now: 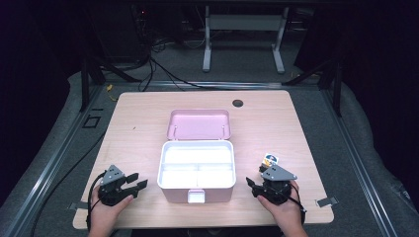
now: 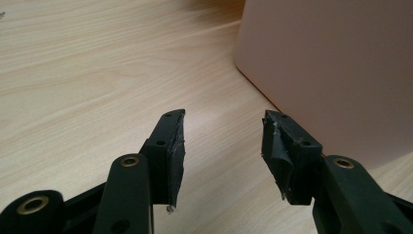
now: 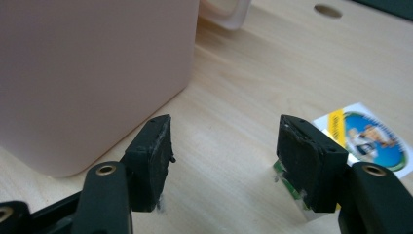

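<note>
A pink lunch box [image 1: 196, 190] stands open in the middle of the wooden table, its white divided tray bare and its lid [image 1: 198, 124] laid back behind it. My left gripper [image 1: 139, 180] rests on the table left of the box, jaws open with nothing between them [image 2: 224, 146]; the box's pink wall [image 2: 331, 63] stands just to its right. My right gripper [image 1: 252, 186] sits at the box's right side, also open [image 3: 224, 146]. A small packet with a blue and yellow picture [image 3: 363, 136] lies flat beside its right jaw, seen also from above [image 1: 270, 159].
The table [image 1: 133, 138] has a round cable hole [image 1: 237, 103] near its far edge. Two strips of tape [image 1: 327, 201] mark the front corners. Beyond the table stands a white desk frame [image 1: 242, 34] among cables on the grey floor.
</note>
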